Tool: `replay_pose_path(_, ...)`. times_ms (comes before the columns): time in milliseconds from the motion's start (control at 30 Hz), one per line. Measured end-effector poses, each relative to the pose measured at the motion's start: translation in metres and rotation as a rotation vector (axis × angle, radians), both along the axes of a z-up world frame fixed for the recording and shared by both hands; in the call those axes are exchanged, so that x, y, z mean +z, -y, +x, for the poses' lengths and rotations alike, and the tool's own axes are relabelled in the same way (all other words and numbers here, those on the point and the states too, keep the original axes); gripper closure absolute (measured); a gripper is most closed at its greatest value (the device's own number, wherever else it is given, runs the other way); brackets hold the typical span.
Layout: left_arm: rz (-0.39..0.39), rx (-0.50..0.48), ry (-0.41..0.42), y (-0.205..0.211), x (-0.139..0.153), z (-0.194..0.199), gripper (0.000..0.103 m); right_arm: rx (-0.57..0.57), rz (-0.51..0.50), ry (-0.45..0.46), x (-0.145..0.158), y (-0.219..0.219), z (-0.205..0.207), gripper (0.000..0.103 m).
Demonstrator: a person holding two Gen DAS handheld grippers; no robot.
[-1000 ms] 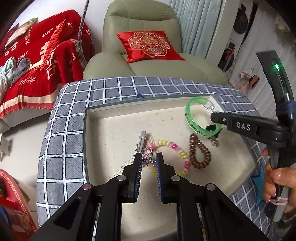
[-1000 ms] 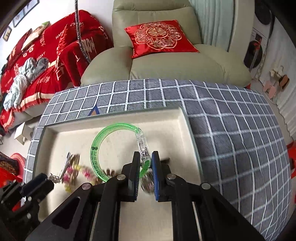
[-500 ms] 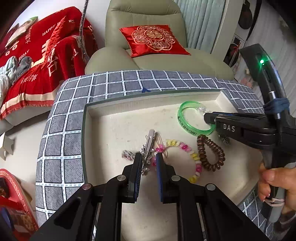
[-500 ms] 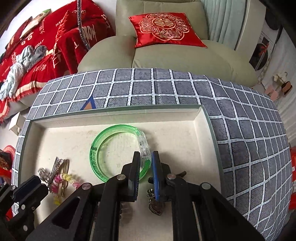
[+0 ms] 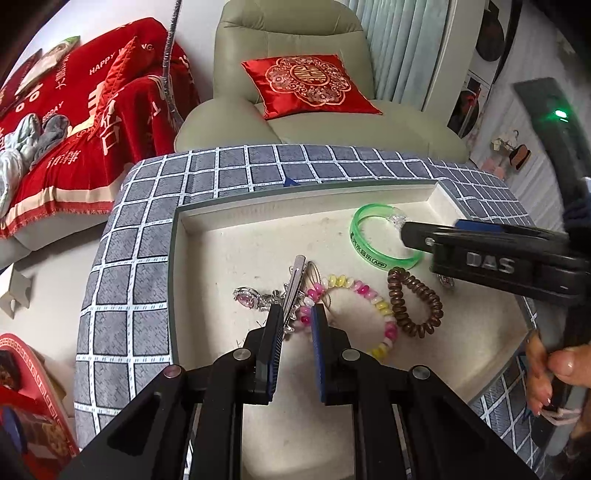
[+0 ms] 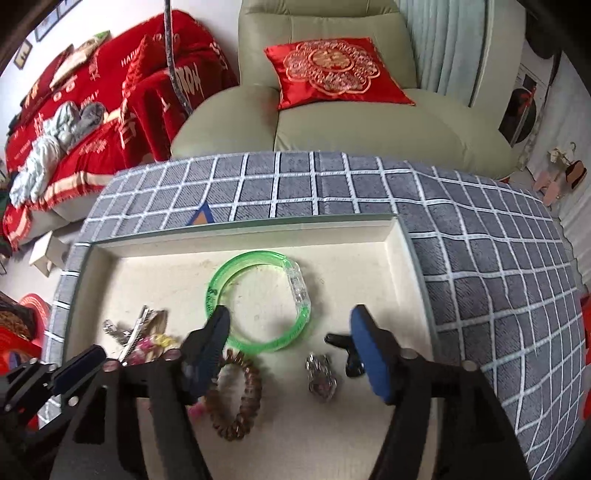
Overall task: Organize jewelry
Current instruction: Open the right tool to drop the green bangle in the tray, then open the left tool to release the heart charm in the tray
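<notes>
A cream tray (image 5: 258, 206) holds the jewelry. My left gripper (image 5: 297, 314) stands nearly shut, its jaws pinching the lower end of a silver hair clip (image 5: 295, 273) tangled with a pink-and-yellow bead bracelet (image 5: 369, 291). A pink-stone charm (image 5: 245, 295) lies just to their left. My right gripper (image 6: 290, 323) hangs over the green bangle (image 6: 214, 291), its jaws opening. The bangle's clear section shows between them, untouched. A silver charm (image 6: 321, 376) and a small black clip (image 6: 340, 339) lie loose beneath it. A brown coil hair tie (image 6: 251, 391) rests next to them.
A grey checked cloth (image 6: 480, 277) surrounds the tray (image 6: 240, 236). Beyond it stand a pale green armchair (image 5: 295, 22) with a red cushion (image 5: 306, 85) and a couch under a red blanket (image 5: 74, 122). A person's hand (image 5: 554, 369) holds the right gripper's handle.
The right jaws have sprung apart and the silver charm that dangled from them now lies on the tray. The left jaws kept their narrow grip; the pink-stone charm has come into view.
</notes>
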State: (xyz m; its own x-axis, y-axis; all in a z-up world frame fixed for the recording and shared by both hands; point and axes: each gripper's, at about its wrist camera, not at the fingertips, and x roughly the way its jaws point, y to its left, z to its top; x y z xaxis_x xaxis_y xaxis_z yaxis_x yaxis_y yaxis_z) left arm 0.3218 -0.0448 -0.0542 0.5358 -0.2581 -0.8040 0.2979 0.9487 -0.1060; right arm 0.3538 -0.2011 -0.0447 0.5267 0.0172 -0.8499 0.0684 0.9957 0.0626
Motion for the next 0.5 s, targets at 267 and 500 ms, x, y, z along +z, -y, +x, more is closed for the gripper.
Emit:
replay_pose_path(267, 0.013, 0.019, 0.044, -0.001, 0.017, -0.027, 0.071, -0.039, 0.046, 0.046, 0.02, 0.02, -0.058, 0.024)
replay_pose_path(500, 0.008, 0.012, 0.046, -0.004, 0.023, -0.055, 0.071, -0.065, 0.099, 0.074, 0.033, 0.034, -0.116, 0.023)
